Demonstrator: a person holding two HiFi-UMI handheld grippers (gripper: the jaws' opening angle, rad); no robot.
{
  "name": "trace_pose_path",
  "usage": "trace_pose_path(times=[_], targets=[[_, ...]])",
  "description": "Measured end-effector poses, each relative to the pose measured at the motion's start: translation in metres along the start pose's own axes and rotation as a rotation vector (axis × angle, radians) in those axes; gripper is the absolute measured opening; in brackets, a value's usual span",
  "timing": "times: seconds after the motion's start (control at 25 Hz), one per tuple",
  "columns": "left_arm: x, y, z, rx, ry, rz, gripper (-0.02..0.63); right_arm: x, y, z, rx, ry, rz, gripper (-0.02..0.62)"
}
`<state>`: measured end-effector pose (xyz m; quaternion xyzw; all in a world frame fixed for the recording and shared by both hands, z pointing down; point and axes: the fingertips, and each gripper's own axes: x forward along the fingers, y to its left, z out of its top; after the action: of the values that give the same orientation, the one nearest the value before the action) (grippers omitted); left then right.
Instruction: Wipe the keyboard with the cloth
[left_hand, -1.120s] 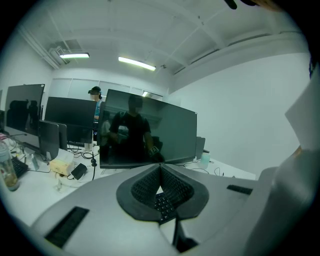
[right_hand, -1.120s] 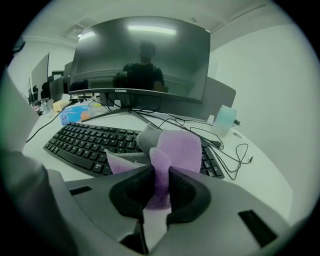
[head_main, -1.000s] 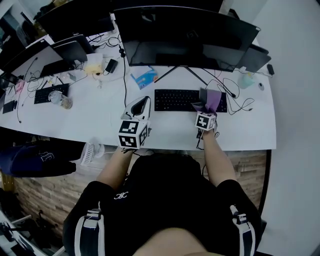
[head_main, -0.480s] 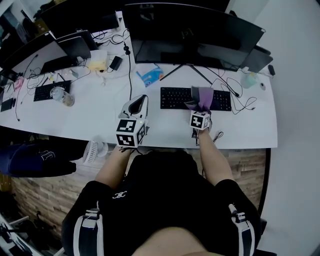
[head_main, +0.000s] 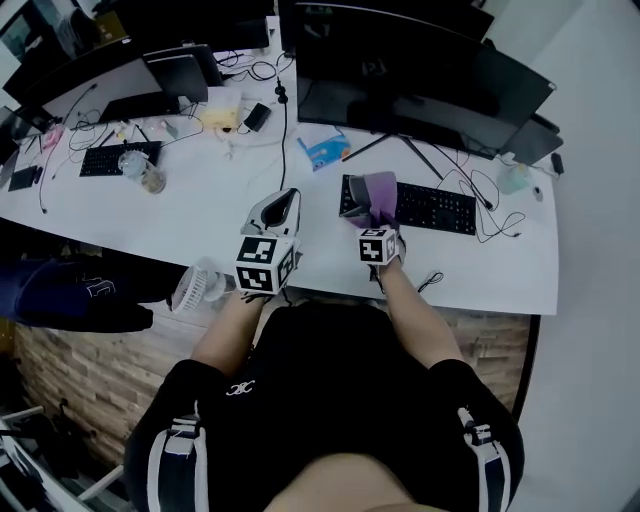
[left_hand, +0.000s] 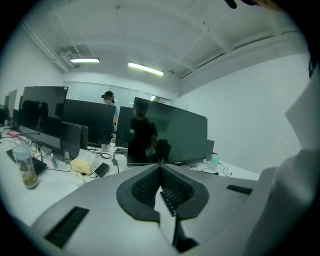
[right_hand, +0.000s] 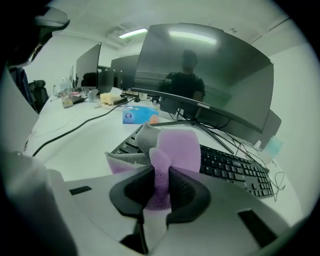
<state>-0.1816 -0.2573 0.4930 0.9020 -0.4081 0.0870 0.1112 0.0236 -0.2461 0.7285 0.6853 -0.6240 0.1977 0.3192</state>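
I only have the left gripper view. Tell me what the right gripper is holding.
Observer: The right gripper is shut on a purple cloth, pinched between its jaws.
Operator: Now say where that cloth is against the keyboard.
Observer: In the head view it is over the left end of the black keyboard. I cannot tell whether it touches the keys.
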Motion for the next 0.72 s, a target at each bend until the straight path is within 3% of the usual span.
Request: trace_pose_path(times=[0.28,0.72], targets=[[-0.024,0.032,-0.006,-0.018,-0.004,0.068,0.012,0.002,0.035,0.012,-0.04,-0.019,0.054,0.083],[-0.037,0.051,-0.003,-0.015,-0.01,0.102,0.012,0.017,0.077,0.038,-0.192,-0.035,0.118,0.086]])
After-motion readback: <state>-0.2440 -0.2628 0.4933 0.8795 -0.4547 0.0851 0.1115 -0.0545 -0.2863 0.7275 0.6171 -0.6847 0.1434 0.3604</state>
